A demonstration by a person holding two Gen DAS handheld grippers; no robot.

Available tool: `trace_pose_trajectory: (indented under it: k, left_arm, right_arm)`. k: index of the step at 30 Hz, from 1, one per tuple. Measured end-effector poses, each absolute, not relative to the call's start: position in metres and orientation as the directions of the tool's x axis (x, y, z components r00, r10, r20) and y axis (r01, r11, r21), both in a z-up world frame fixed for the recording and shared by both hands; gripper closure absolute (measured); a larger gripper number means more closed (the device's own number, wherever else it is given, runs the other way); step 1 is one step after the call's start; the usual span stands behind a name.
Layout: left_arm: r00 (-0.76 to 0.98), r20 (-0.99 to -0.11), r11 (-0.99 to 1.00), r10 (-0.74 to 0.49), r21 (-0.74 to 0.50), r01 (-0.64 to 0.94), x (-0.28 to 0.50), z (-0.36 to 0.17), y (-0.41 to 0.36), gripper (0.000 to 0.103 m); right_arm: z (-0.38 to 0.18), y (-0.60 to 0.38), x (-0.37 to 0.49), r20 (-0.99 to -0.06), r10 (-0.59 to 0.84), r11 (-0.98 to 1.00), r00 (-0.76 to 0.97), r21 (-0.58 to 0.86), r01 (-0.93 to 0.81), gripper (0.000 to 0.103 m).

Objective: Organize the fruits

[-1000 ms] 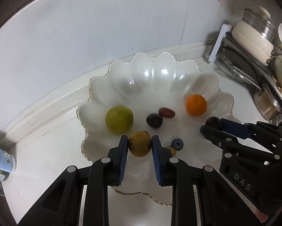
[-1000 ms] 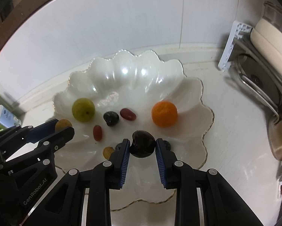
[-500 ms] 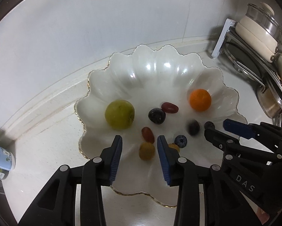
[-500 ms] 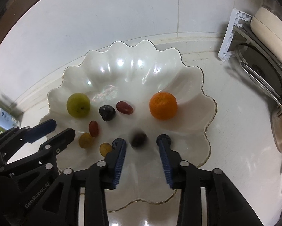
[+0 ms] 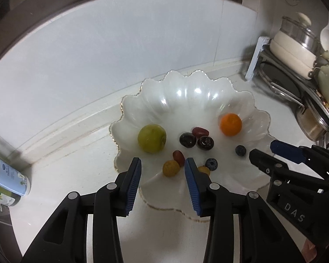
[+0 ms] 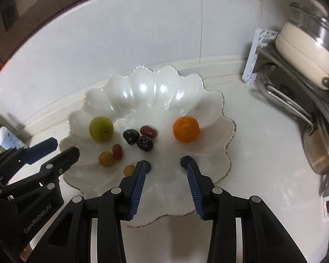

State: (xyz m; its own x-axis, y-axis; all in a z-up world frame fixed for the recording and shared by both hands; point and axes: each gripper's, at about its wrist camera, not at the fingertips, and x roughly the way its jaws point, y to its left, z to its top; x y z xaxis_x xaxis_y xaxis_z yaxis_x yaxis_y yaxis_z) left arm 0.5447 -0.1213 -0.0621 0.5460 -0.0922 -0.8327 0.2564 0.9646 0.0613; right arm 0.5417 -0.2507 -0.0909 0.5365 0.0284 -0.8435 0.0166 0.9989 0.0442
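A white scalloped bowl [image 5: 186, 96] [image 6: 146, 87] holds a green fruit [image 5: 151, 138] [image 6: 101, 128], an orange [image 5: 230, 124] [image 6: 186, 129], two dark fruits [image 5: 187, 140] [image 6: 144, 143], red grapes [image 5: 200, 132], a yellow fruit [image 5: 171, 168] [image 6: 106, 158] and blueberries [image 5: 211, 164] [image 6: 185, 161]. My left gripper [image 5: 162, 161] [image 6: 65, 146] hovers over the bowl's near left side, its jaws opening; the yellow fruit lies below, apart from the pads. My right gripper [image 6: 166, 164] [image 5: 263, 148] is open over the near right part, nothing between its fingers.
A dish rack with a cream pot [image 5: 296, 50] [image 6: 304, 43] and pans stands at the right on the white counter. A small bottle [image 5: 8, 179] [image 6: 6, 138] lies at the far left. The white wall runs close behind the bowl.
Both grippers opened: the left let go of the yellow fruit and the right of a dark fruit, which now lie in the bowl. Both grippers drew up and back.
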Motion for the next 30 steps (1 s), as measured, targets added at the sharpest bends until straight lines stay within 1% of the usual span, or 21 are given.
trace_pose_trajectory:
  k: [1, 3, 5, 8, 9, 10, 11, 12, 15, 17, 19, 20, 22, 25, 30]
  left_arm:
    - [0.560, -0.824, 0.965, -0.093, 0.063, 0.254, 0.539, -0.058, -0.119, 0.062]
    - [0.582, -0.807, 0.967, -0.097, 0.061, 0.246, 0.528, -0.049, -0.113, 0.058]
    - [0.612, -0.785, 0.970, -0.098, 0.061, 0.233, 0.515, -0.039, -0.105, 0.051]
    - [0.644, -0.760, 0.972, -0.091, 0.074, 0.225, 0.498, -0.026, -0.095, 0.050]
    - [0.656, -0.750, 0.971, -0.086, 0.084, 0.223, 0.492, -0.022, -0.092, 0.049]
    - [0.674, -0.734, 0.970, -0.083, 0.095, 0.222, 0.484, -0.016, -0.089, 0.045]
    - [0.683, -0.726, 0.970, -0.082, 0.100, 0.223, 0.479, -0.013, -0.087, 0.041]
    - [0.703, -0.706, 0.968, -0.082, 0.110, 0.224, 0.469, -0.006, -0.084, 0.040]
    - [0.749, -0.659, 0.966, -0.077, 0.138, 0.220, 0.442, 0.008, -0.076, 0.032]
    - [0.770, -0.634, 0.966, -0.078, 0.142, 0.215, 0.426, 0.016, -0.074, 0.024]
    - [0.792, -0.606, 0.968, -0.079, 0.142, 0.205, 0.408, 0.025, -0.071, 0.019]
    - [0.806, -0.587, 0.970, -0.076, 0.144, 0.196, 0.396, 0.030, -0.068, 0.017]
    - [0.824, -0.562, 0.971, -0.073, 0.150, 0.188, 0.378, 0.036, -0.066, 0.013]
    - [0.853, -0.519, 0.973, -0.062, 0.160, 0.168, 0.344, 0.047, -0.064, 0.010]
    - [0.882, -0.468, 0.982, -0.063, 0.127, 0.138, 0.288, 0.062, -0.055, 0.005]
  right_arm:
    - [-0.086, -0.250, 0.536, -0.834, 0.026, 0.999, 0.551, 0.044, 0.020, 0.062]
    - [-0.078, -0.248, 0.524, -0.815, 0.020, 0.999, 0.579, 0.041, 0.023, 0.062]
    - [-0.068, -0.246, 0.509, -0.793, 0.011, 0.999, 0.609, 0.036, 0.027, 0.062]
    - [-0.056, -0.242, 0.487, -0.764, -0.002, 0.999, 0.646, 0.026, 0.034, 0.062]
    - [-0.051, -0.240, 0.477, -0.752, -0.009, 0.999, 0.659, 0.021, 0.038, 0.058]
    - [-0.047, -0.238, 0.469, -0.741, -0.014, 0.999, 0.671, 0.018, 0.041, 0.054]
    - [-0.044, -0.237, 0.462, -0.730, -0.021, 0.999, 0.683, 0.015, 0.048, 0.049]
    - [-0.040, -0.236, 0.452, -0.714, -0.029, 0.998, 0.699, 0.013, 0.054, 0.045]
    - [-0.029, -0.230, 0.428, -0.687, -0.027, 0.998, 0.726, 0.021, 0.057, 0.045]
    - [-0.021, -0.227, 0.409, -0.666, -0.032, 0.998, 0.745, 0.024, 0.065, 0.045]
    - [-0.015, -0.224, 0.391, -0.648, -0.049, 0.997, 0.760, 0.013, 0.076, 0.045]
    - [-0.012, -0.223, 0.384, -0.639, -0.055, 0.997, 0.767, 0.011, 0.081, 0.044]
    - [-0.005, -0.221, 0.364, -0.613, -0.075, 0.996, 0.786, -0.001, 0.094, 0.036]
    - [0.006, -0.221, 0.332, -0.565, -0.095, 0.994, 0.820, -0.016, 0.104, 0.035]
    - [0.019, -0.225, 0.272, -0.507, -0.097, 0.994, 0.856, -0.006, 0.108, 0.035]
